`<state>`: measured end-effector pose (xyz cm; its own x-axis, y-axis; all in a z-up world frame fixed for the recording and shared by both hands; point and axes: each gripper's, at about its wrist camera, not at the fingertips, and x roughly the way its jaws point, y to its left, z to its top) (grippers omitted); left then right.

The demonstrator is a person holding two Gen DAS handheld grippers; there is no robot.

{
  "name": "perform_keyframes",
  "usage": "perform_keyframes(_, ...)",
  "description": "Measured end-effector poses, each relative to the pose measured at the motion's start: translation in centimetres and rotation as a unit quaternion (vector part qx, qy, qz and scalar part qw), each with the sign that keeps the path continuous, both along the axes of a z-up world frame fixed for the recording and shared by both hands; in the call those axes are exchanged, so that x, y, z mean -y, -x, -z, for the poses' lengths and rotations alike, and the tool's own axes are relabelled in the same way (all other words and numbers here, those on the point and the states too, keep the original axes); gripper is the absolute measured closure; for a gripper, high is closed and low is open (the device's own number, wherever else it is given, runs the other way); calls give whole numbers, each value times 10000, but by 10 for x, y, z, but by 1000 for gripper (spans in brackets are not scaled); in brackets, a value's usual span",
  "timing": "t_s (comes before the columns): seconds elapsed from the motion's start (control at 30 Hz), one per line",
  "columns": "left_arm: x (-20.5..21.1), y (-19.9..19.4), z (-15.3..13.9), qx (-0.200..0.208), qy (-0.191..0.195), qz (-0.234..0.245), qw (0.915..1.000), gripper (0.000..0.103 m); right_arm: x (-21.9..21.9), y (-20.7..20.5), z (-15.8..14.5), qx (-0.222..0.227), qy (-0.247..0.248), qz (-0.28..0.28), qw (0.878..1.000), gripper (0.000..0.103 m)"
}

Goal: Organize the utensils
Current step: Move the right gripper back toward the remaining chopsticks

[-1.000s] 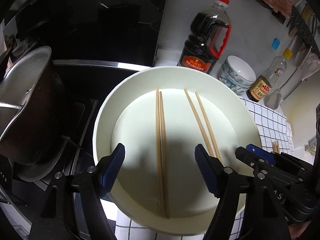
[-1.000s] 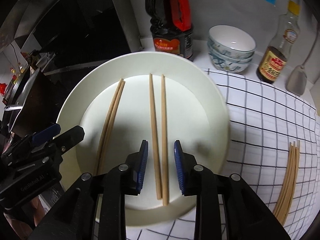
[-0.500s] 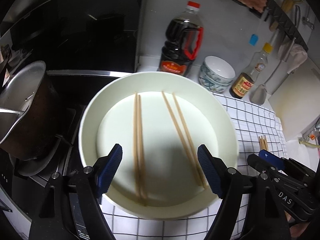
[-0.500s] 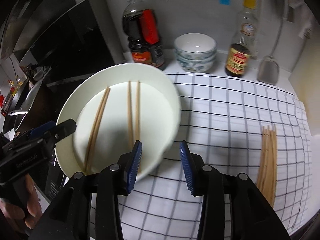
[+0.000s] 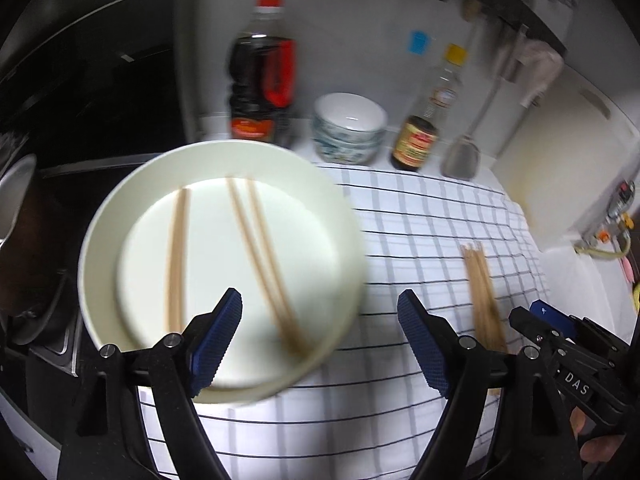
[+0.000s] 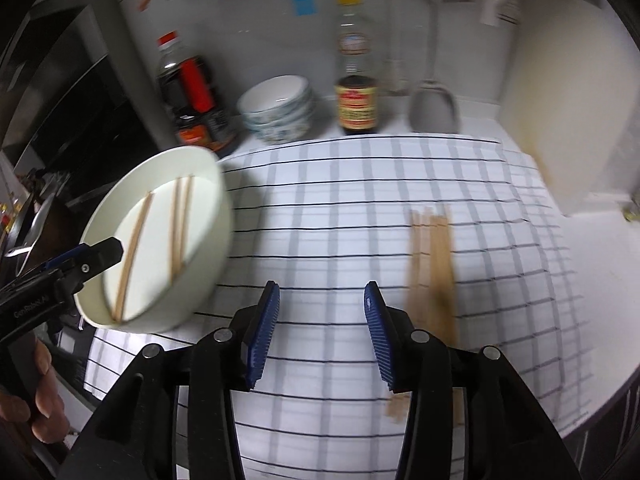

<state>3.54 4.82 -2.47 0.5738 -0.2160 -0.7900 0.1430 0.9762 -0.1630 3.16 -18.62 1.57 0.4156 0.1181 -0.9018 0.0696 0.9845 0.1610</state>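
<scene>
Over the checked cloth (image 6: 320, 208), right gripper (image 6: 322, 336) and left gripper (image 5: 320, 344) both parted, freshly widened, empty.

We see dim, motion-blurred fisheye views with dark bent corners; the white plate (image 5: 224, 160) glares softly, shadowing the checked cloth (image 6: 360, 208).

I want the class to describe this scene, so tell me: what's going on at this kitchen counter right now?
A person holds a two-finger gripper in each hand above a counter covered by a white checked cloth. Both the left gripper and right gripper are open and hold nothing; the right's jaws have just been opening. Two pairs of wooden chopsticks lie in the round white plate, and a bundle of loose chopsticks lies on the cloth.
</scene>
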Motion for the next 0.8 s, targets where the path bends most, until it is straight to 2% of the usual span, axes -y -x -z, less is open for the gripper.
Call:
perform_keyframes(0.2, 54, 7, 5, -19, 11, 387, 9992, 24, 62, 23, 9, -45, 123, 458, 9989, 59)
perform_keyframes(0.27, 73, 8, 8, -30, -24, 496, 9988, 19, 77, 28, 14, -78, 149, 559, 9983, 58)
perform_keyframes(0.37, 94, 9, 15, -31, -89, 603, 9981, 19, 96, 33, 26, -144, 173, 675, 9975, 58)
perform_keyframes(0.8, 154, -2, 74, -414, -319, 669, 9964, 19, 126, 28, 89, -316, 171, 502, 9981, 58)
